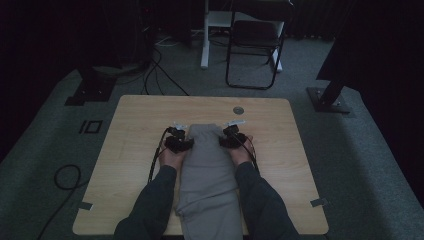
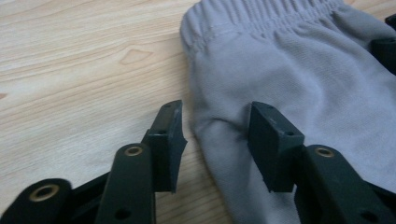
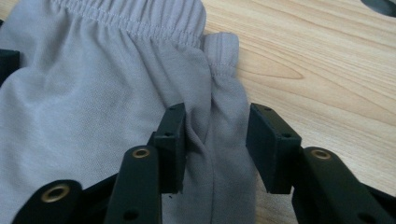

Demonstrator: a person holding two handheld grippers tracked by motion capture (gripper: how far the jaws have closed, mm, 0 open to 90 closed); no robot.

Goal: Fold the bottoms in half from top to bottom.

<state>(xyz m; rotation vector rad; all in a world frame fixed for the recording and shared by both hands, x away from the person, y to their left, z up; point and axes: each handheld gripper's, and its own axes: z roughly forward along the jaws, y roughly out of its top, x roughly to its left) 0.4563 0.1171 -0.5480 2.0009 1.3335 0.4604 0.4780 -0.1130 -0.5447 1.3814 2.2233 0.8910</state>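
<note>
The room is dim around a pale wooden bench (image 1: 130, 150), and the grey trousers (image 1: 207, 160) lie folded lengthwise down its middle, waistband (image 2: 261, 18) at the far end and legs running back toward me. My left gripper (image 2: 215, 140) straddles the left side edge just below the waistband, partly open, one jaw on bare wood and the other on cloth, not yet pinching. My right gripper (image 3: 215, 140) mirrors it on the right edge, bracketing a ridge of gathered fabric without clamping it, so both hands sit equally near.
</note>
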